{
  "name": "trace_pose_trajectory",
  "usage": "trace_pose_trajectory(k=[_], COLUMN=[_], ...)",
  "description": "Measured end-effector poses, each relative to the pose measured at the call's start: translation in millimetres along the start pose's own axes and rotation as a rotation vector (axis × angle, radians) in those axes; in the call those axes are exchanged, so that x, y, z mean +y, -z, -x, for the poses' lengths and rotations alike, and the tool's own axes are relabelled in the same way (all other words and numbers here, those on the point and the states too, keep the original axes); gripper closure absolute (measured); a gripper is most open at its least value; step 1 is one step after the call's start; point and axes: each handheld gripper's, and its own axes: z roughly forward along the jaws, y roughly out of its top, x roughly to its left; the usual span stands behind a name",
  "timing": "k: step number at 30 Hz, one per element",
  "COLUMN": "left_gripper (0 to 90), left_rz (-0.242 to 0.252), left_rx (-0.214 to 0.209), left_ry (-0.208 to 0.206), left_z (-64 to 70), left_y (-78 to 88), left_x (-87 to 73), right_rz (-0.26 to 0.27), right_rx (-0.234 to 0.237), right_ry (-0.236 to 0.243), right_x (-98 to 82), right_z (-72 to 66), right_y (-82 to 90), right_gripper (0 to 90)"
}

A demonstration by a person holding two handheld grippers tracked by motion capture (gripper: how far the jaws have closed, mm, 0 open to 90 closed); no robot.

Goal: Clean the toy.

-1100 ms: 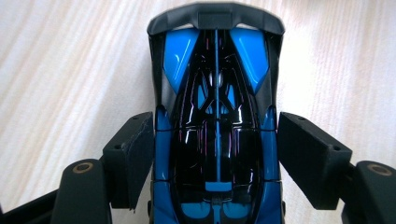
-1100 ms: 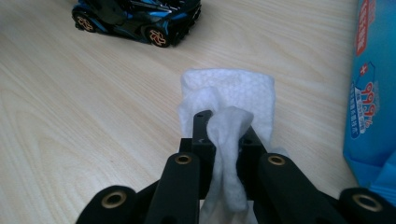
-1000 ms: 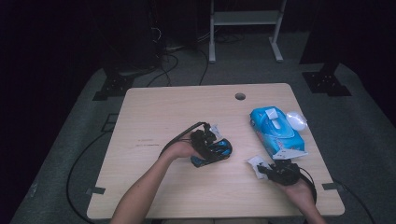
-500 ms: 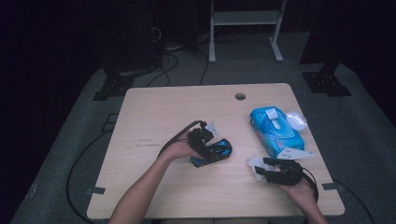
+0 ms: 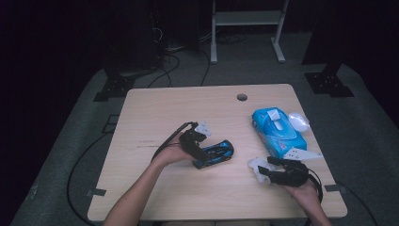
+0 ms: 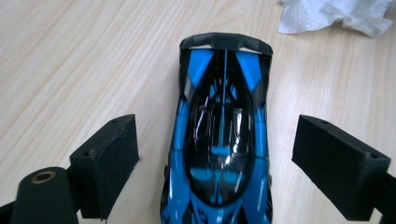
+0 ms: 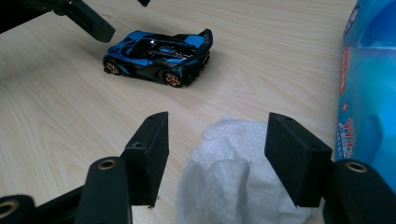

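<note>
From the high view, the toy car (image 5: 214,153) sits on the wooden table (image 5: 155,108) a little on the person's side of its middle, and it serves as the landmark here. The left gripper (image 5: 201,151) lies over the car's left end; the crumpled wipe (image 5: 257,165) rests to the car's right, toward the person, with the right gripper (image 5: 264,172) at it. The blue wipes pack (image 5: 277,132) lies farther right of the car, toward the far edge. In the left gripper view, the car (image 6: 219,140) stands lengthwise between the 2 jaws, which have just been opening — both pads are clear of its sides, with wood showing in the gaps — and a corner of the wipe (image 6: 336,14) lies beyond the car's tail. In the right gripper view, the jaws have likewise just been spreading; the wipe (image 7: 233,177) lies loose between them, not pinched, with the car (image 7: 159,56) well beyond it and the pack (image 7: 369,93) just beside on the right. The step in hand looks like letting go of both things. To do it well, I would lift each gripper straight away from the car and the wipe with the jaws kept wide — a sideways drag could roll the car or snag the tissue.
</note>
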Motion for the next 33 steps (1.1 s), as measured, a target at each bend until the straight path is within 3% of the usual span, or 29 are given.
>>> trace_pose_trajectory(k=[15, 33], left_gripper=[11.6, 10.6], left_rz=[0.044, 0.078], left_rx=[0.044, 0.072], left_ry=[0.018, 0.061], left_z=[6.2, 15.8], left_y=[26.4, 40.6], left_x=[-25.0, -53.9], right_rz=[0.007, 0.013], right_rx=[-0.001, 0.001], right_ry=[-0.003, -0.008], right_x=[0.7, -0.9], right_z=[-0.6, -0.5], right_y=[1.4, 4.1], right_gripper=[38.1, 37.9])
